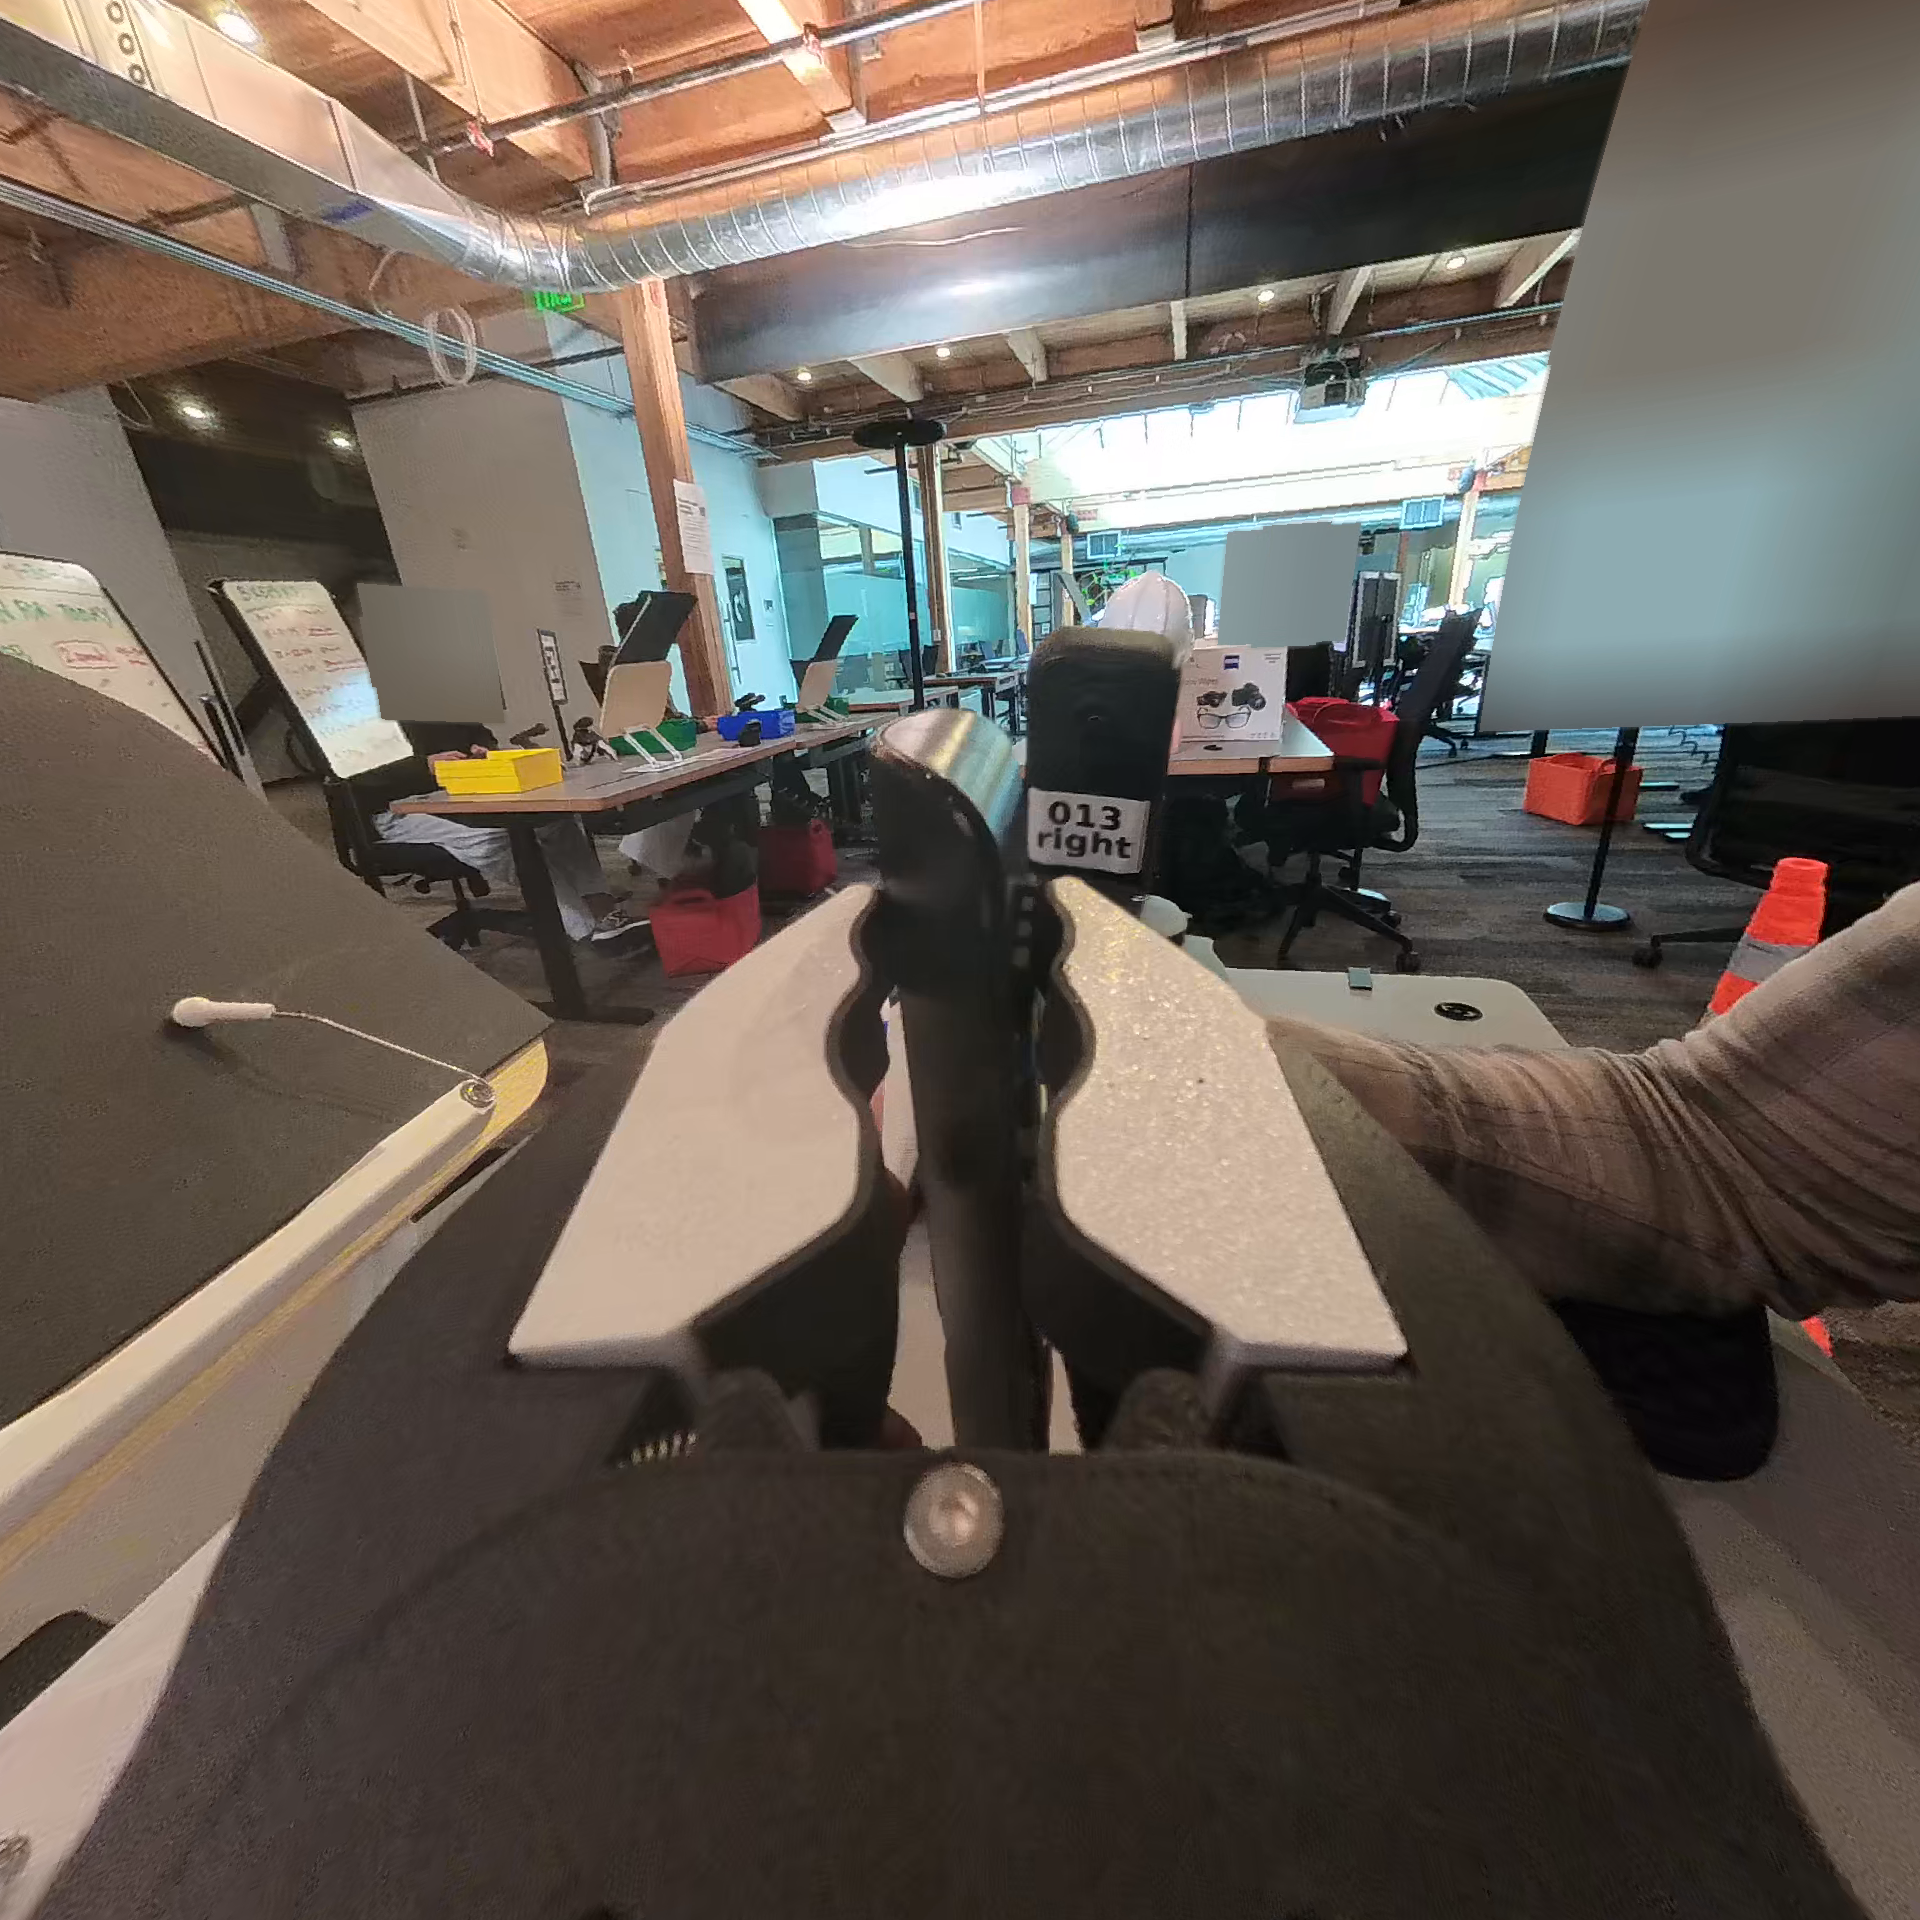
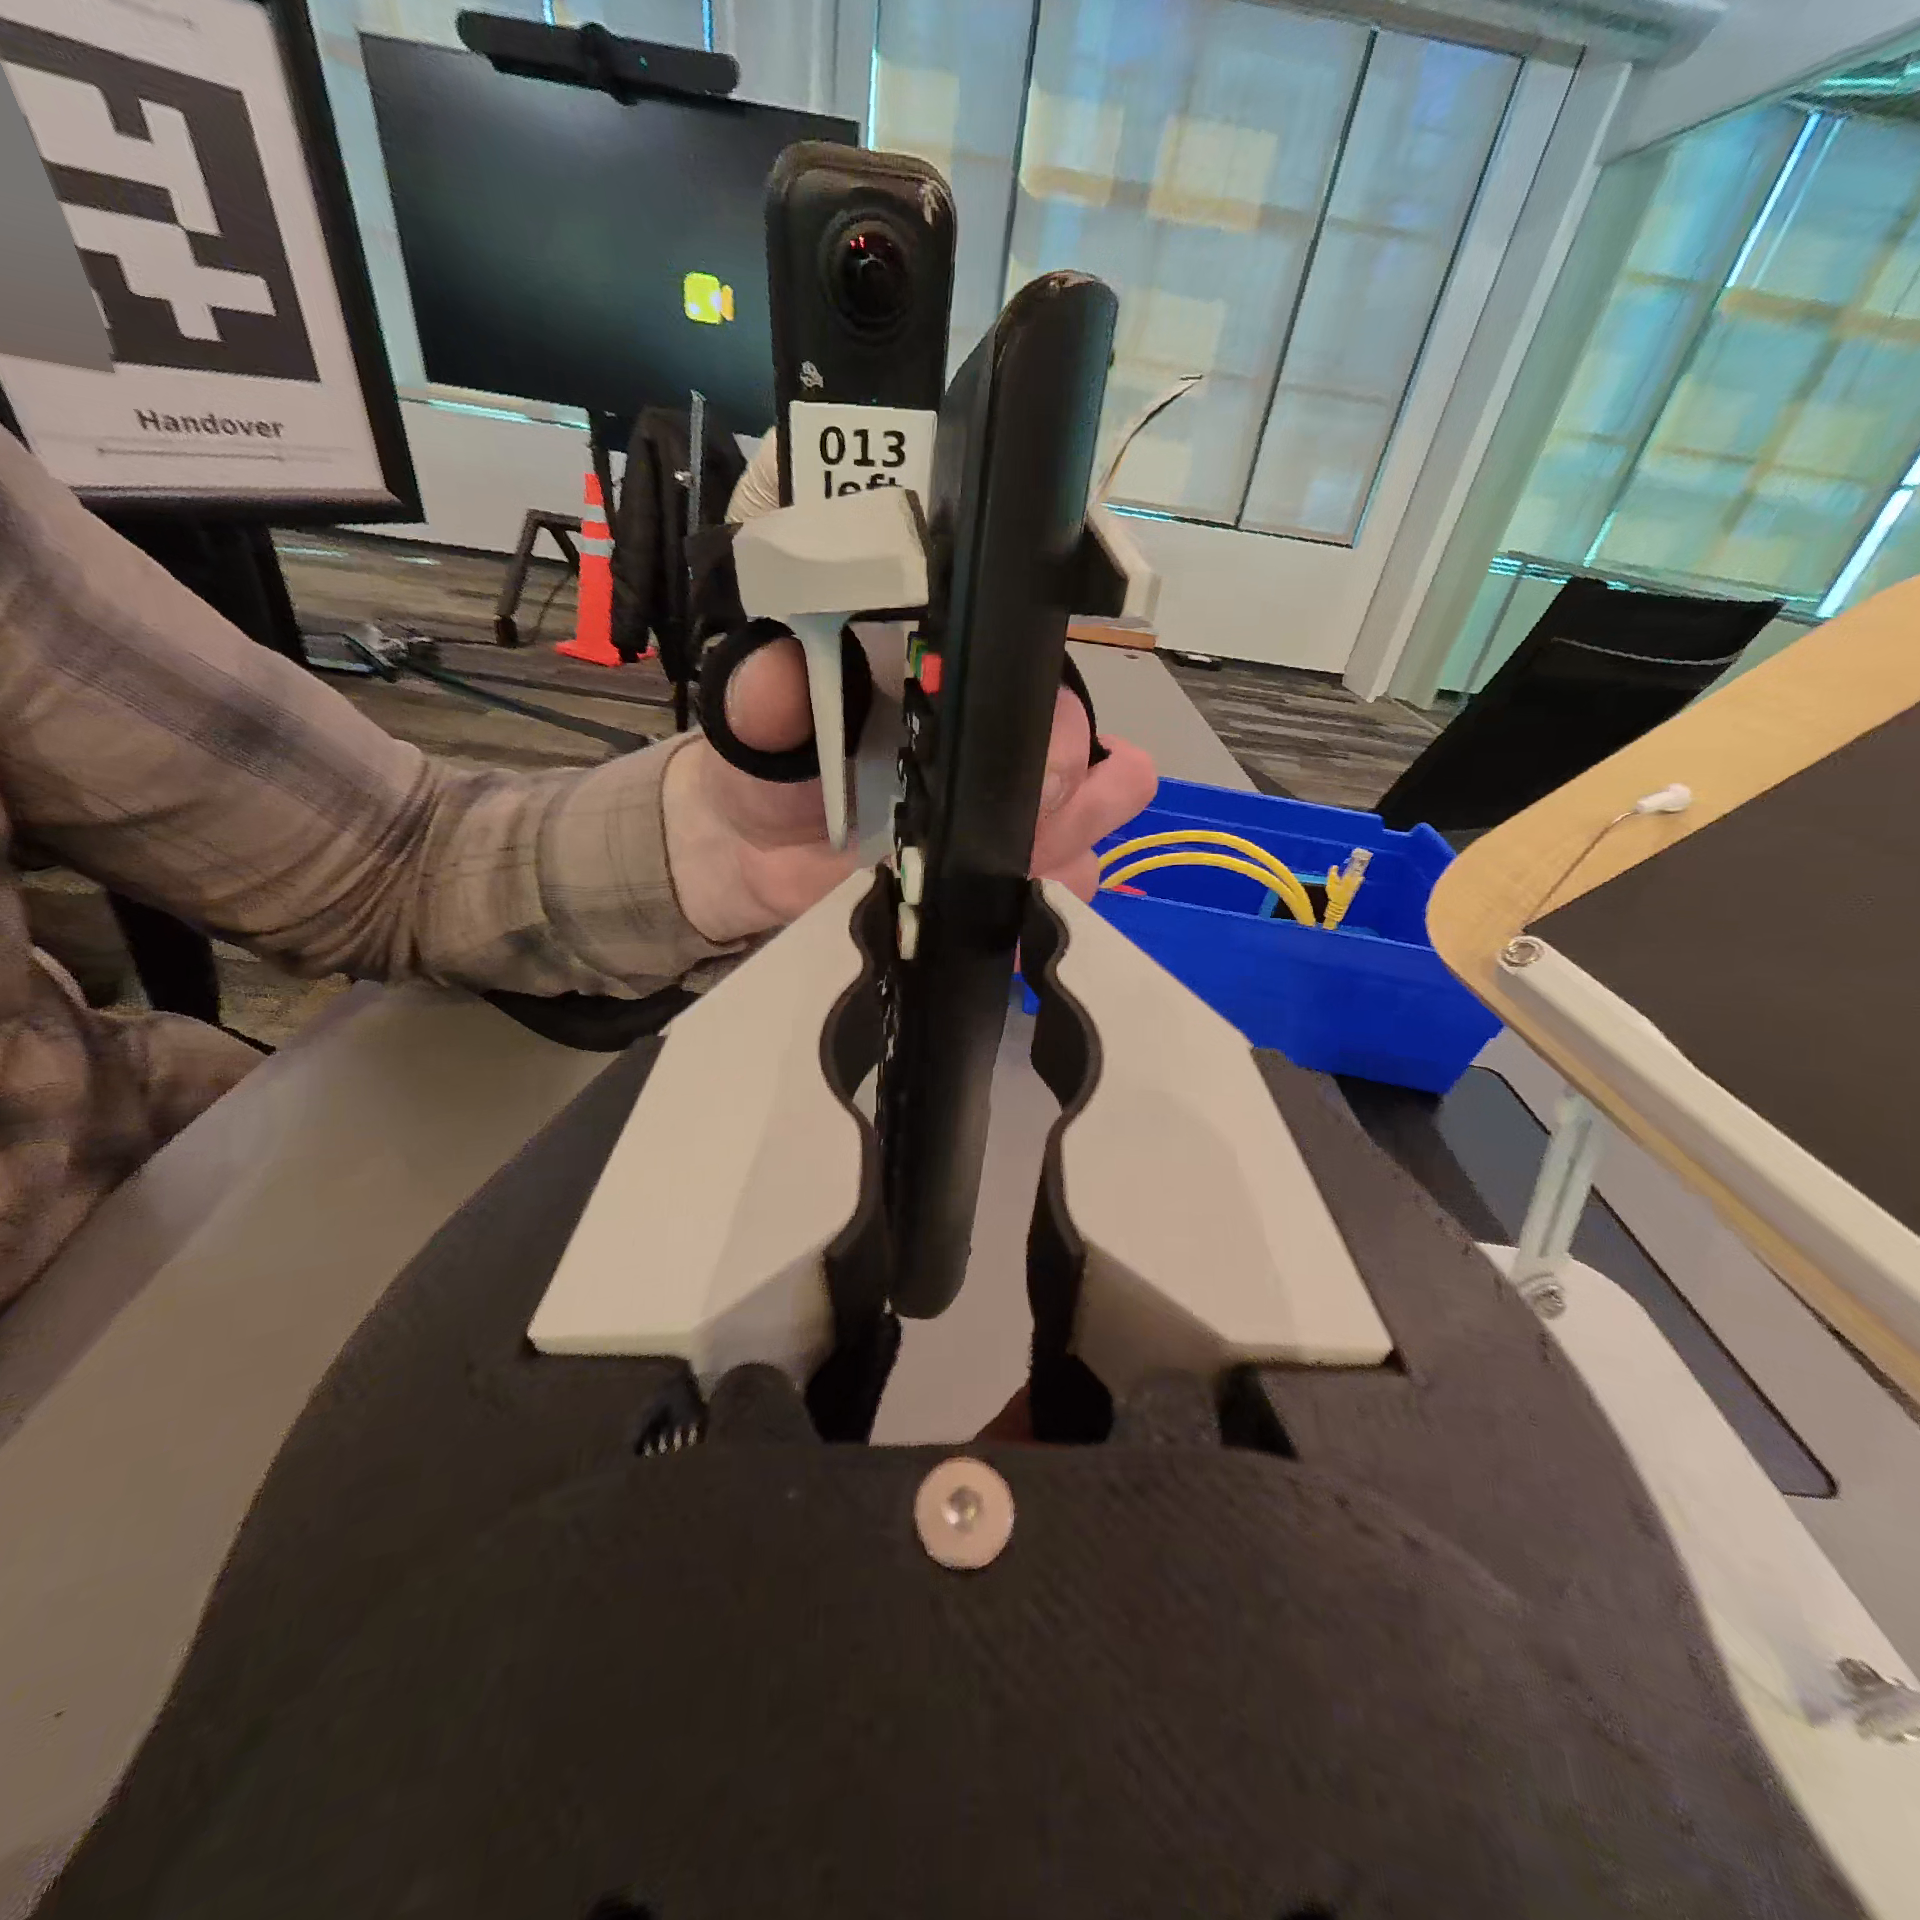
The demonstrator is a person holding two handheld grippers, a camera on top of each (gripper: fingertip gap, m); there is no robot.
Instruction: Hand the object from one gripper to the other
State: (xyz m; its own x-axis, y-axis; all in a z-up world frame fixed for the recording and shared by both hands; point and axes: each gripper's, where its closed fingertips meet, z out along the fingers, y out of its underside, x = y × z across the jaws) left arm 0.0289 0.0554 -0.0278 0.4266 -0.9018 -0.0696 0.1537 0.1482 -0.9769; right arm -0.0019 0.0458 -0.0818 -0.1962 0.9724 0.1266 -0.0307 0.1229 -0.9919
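Observation:
A black remote control (image 1: 956, 1091) stands upright between both grippers. In the left wrist view my left gripper (image 1: 961, 914) has its white fingers closed against the remote's sides. The right gripper's camera body (image 1: 1091, 727) shows just behind it. In the right wrist view my right gripper (image 2: 956, 914) is closed on the lower part of the remote (image 2: 997, 623), whose buttons face left. The left gripper (image 2: 831, 561), held by a hand in a plaid sleeve, clamps the remote's upper part from the far side.
A blue bin (image 2: 1299, 987) with yellow cables sits on the table behind the remote. A wood-edged black board (image 2: 1662, 831) stands at the right, and it also shows at the left in the left wrist view (image 1: 208, 987). An orange cone (image 1: 1777, 935) stands on the floor. One gripper's finger ends stand about 6 cm off the other's.

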